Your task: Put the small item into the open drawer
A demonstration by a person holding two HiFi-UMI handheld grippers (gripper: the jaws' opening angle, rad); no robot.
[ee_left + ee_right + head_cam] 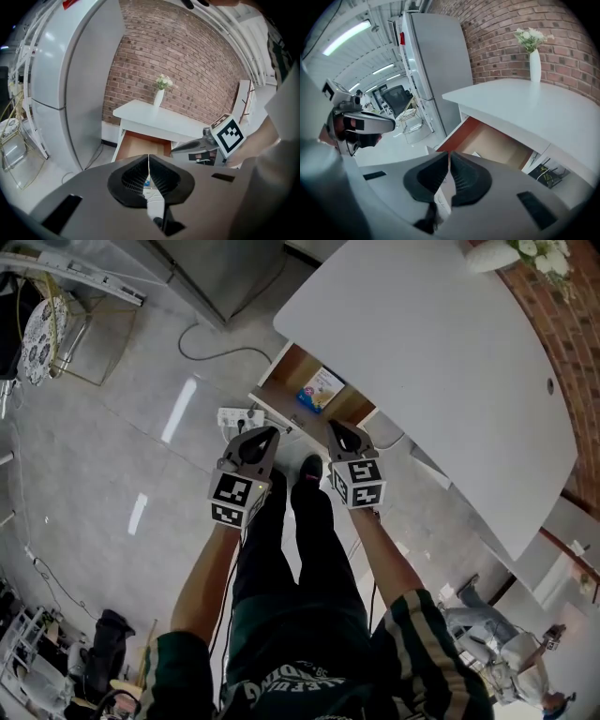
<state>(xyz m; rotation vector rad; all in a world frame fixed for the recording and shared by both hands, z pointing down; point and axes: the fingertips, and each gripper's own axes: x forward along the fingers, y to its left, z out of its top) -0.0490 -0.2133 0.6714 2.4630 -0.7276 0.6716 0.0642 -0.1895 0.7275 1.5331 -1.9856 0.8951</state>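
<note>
A small box (322, 390) with blue and yellow print lies inside the open wooden drawer (289, 381) under the white table (422, 343). I hold both grippers side by side above the floor, just short of the drawer front. My left gripper (272, 432) is shut, its ribbed pads meeting with nothing between them (148, 158). My right gripper (333, 426) is also shut and empty (449, 154). The drawer (140, 146) shows ahead in the left gripper view. In the right gripper view the drawer (487, 140) stands ahead and to the right.
A white power strip (240, 416) and a cable (211, 354) lie on the floor left of the drawer. A grey fridge (70, 89) stands left of the table. A vase with flowers (534, 63) sits on the tabletop. The person's shoe (310, 468) is below the grippers.
</note>
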